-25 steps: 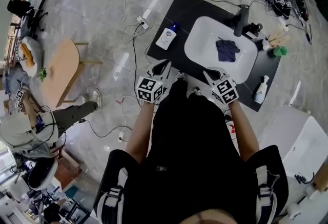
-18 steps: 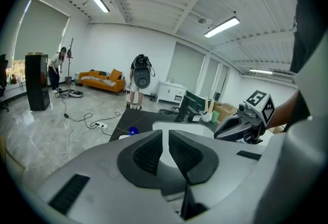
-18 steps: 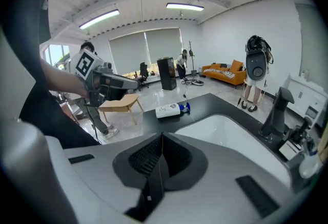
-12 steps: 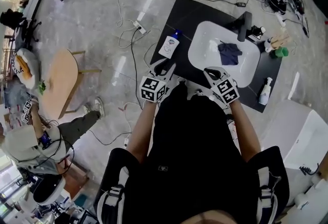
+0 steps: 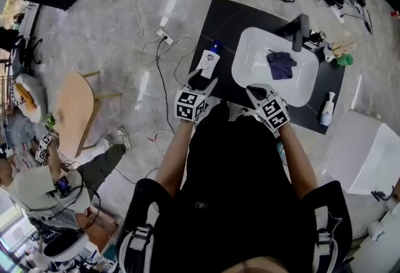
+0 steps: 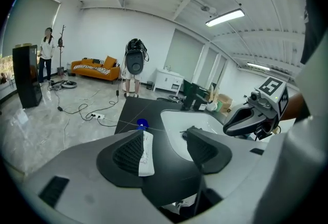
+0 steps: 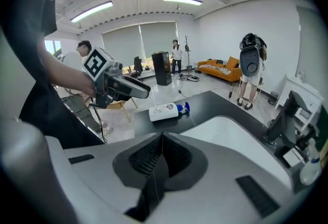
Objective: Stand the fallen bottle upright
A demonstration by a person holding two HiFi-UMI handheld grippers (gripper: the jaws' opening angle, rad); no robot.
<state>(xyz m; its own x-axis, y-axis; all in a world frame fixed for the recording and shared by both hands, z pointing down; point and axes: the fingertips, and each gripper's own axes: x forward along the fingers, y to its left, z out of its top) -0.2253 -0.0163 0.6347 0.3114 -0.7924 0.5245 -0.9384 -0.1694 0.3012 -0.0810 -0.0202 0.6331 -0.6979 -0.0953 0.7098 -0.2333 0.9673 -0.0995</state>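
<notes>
A white bottle [image 5: 207, 62] with a blue pump lies on its side on the black counter [image 5: 237, 12], left of the sink. My left gripper [image 5: 201, 82] hovers just short of the bottle's base. Its jaws have just been opening and stand apart with nothing between them. In the left gripper view the bottle [image 6: 146, 154] shows beyond the left jaw of the left gripper [image 6: 166, 148]. My right gripper [image 5: 255, 89] is shut and empty at the sink's near rim. The right gripper view shows the right gripper [image 7: 161, 154], with the bottle [image 7: 165, 111] lying past the left gripper [image 7: 134, 89].
A white sink [image 5: 250, 53] holds a dark cloth [image 5: 280, 64] below a black faucet [image 5: 304, 29]. A spray bottle [image 5: 325, 109] stands on the counter's right end, near a green cup [image 5: 342, 60]. Cables and power strips [image 5: 164, 36] lie on the floor to the left.
My left gripper has moved forward towards the fallen bottle and its jaws have opened. The right gripper has shifted slightly forward and stays shut.
</notes>
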